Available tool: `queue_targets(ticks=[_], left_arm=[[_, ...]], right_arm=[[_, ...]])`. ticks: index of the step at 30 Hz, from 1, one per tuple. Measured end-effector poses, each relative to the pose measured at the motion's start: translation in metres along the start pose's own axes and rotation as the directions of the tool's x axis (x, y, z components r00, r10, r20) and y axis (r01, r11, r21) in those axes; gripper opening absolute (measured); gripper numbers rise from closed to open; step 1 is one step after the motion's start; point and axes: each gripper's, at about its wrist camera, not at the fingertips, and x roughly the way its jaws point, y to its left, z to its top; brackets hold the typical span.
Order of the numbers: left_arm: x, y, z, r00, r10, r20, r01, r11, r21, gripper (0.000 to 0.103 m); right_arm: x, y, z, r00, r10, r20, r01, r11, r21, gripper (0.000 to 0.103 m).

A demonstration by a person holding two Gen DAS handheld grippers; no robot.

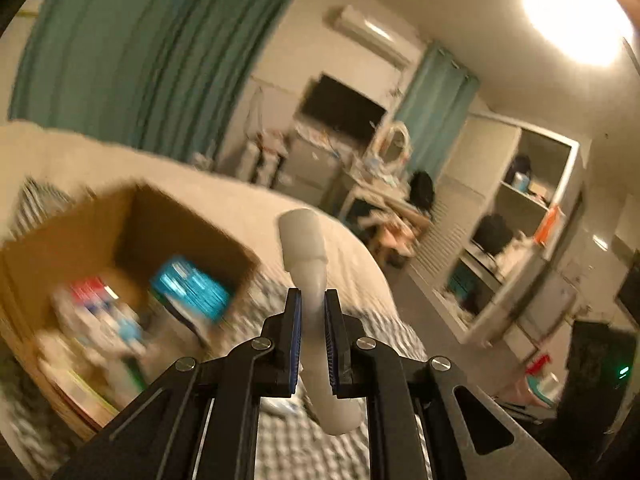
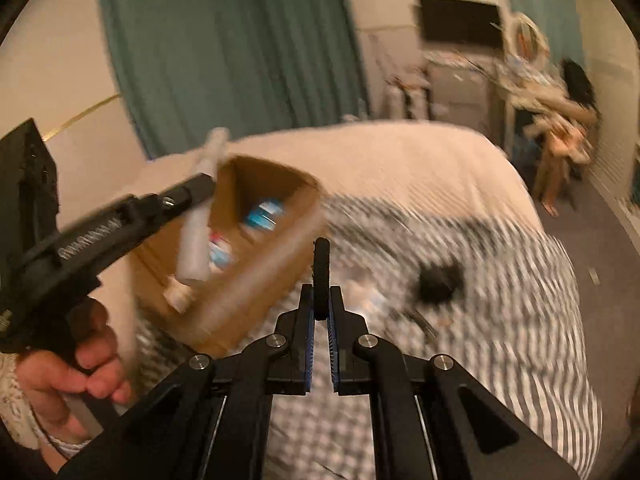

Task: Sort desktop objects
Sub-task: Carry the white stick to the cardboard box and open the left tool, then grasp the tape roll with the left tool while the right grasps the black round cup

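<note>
Gripping a white tube (image 1: 310, 280) mid-body, the left gripper (image 1: 313, 300) hangs above the bed (image 1: 352, 248), right of the open cardboard box (image 1: 132, 216). The right gripper (image 2: 321, 294) pinches a slim black object (image 2: 321, 272), raised over checked bedding with room ahead.

teal curtain (image 1: 132, 52): far ahead, left | television (image 1: 342, 108): ahead on wall | air conditioner (image 1: 376, 36): above television | round mirror (image 1: 394, 144): right of television | shelf unit (image 1: 520, 216): right | ceiling lamp (image 1: 576, 12): upper right
</note>
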Motion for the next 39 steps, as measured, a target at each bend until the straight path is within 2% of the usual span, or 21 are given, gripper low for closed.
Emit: queue_targets(ticks=[4, 6, 9, 10, 12, 14, 16, 18, 21, 23, 26, 30, 32, 35, 37, 39], left_arm=[[-0.017, 0.041, 0.019, 0.986, 0.157, 0.053, -0.155, 0.987, -0.034, 0.011], [-0.020, 0.066, 0.020, 0.974, 0.220, 0.053, -0.216, 0.974, -0.074, 0.011], [-0.011, 0.091, 0.015, 0.955, 0.293, 0.035, -0.290, 0.955, -0.067, 0.011], [-0.008, 0.097, 0.011, 0.951, 0.308, 0.027, -0.306, 0.950, -0.066, 0.016], [0.000, 0.105, 0.005, 0.942, 0.335, 0.010, -0.333, 0.941, -0.065, 0.025], [0.006, 0.105, -0.001, 0.935, 0.355, 0.026, -0.354, 0.935, -0.038, 0.057], [0.010, 0.100, -0.007, 0.933, 0.358, 0.045, -0.359, 0.933, 0.003, 0.072], [0.011, 0.098, -0.011, 0.935, 0.353, 0.037, -0.354, 0.935, 0.038, 0.073], [0.006, 0.091, -0.017, 0.941, 0.337, 0.033, -0.338, 0.940, 0.035, 0.077], [0.005, 0.088, -0.019, 0.950, 0.310, 0.023, -0.311, 0.950, 0.028, 0.084], [0.003, 0.074, -0.024, 0.957, 0.289, 0.011, -0.289, 0.955, 0.069, 0.085], [-0.003, 0.044, -0.031, 0.964, 0.265, 0.005, -0.264, 0.959, 0.106, 0.088], [-0.005, 0.025, -0.037, 0.967, 0.254, 0.017, -0.254, 0.960, 0.118, 0.098], [-0.004, 0.002, -0.047, 0.974, 0.221, 0.047, -0.226, 0.958, 0.178, 0.103], [0.002, -0.014, -0.056, 0.978, 0.200, 0.051, -0.207, 0.951, 0.231, 0.103], [0.009, -0.029, -0.068, 0.974, 0.214, 0.076, -0.227, 0.933, 0.278, 0.103]], right_arm=[[0.029, 0.055, 0.040, 0.995, 0.095, -0.006, -0.095, 0.991, -0.092, 0.006], [0.050, 0.077, 0.051, 0.993, 0.113, -0.021, -0.115, 0.985, -0.129, 0.006], [0.091, 0.097, 0.063, 0.987, 0.147, -0.067, -0.155, 0.980, -0.122, 0.006], [0.100, 0.100, 0.065, 0.985, 0.152, -0.077, -0.161, 0.980, -0.116, 0.006], [0.113, 0.103, 0.067, 0.988, 0.128, -0.082, -0.136, 0.985, -0.107, 0.012], [0.118, 0.100, 0.069, 0.993, 0.097, -0.071, -0.103, 0.991, -0.085, 0.045], [0.117, 0.093, 0.070, 0.990, 0.131, -0.059, -0.133, 0.990, -0.039, 0.054], [0.112, 0.092, 0.072, 0.994, 0.094, -0.049, -0.097, 0.994, -0.046, 0.054], [0.093, 0.091, 0.070, 0.999, 0.031, -0.017, -0.032, 0.996, -0.078, 0.054], [0.078, 0.087, 0.064, 1.000, -0.003, -0.006, 0.002, 0.995, -0.098, 0.054], [0.054, 0.073, 0.044, 0.995, -0.097, 0.000, 0.097, 0.987, -0.127, 0.054], [0.022, 0.034, 0.015, 0.985, -0.174, -0.004, 0.173, 0.982, -0.075, 0.055], [0.006, 0.006, -0.003, 0.979, -0.205, 0.003, 0.205, 0.979, -0.015, 0.060], [-0.007, -0.028, -0.027, 0.969, -0.246, -0.003, 0.246, 0.968, 0.051, 0.067], [-0.010, -0.045, -0.038, 0.966, -0.257, -0.005, 0.256, 0.963, 0.087, 0.071], [-0.011, -0.062, -0.050, 0.964, -0.267, -0.005, 0.266, 0.957, 0.117, 0.075]])
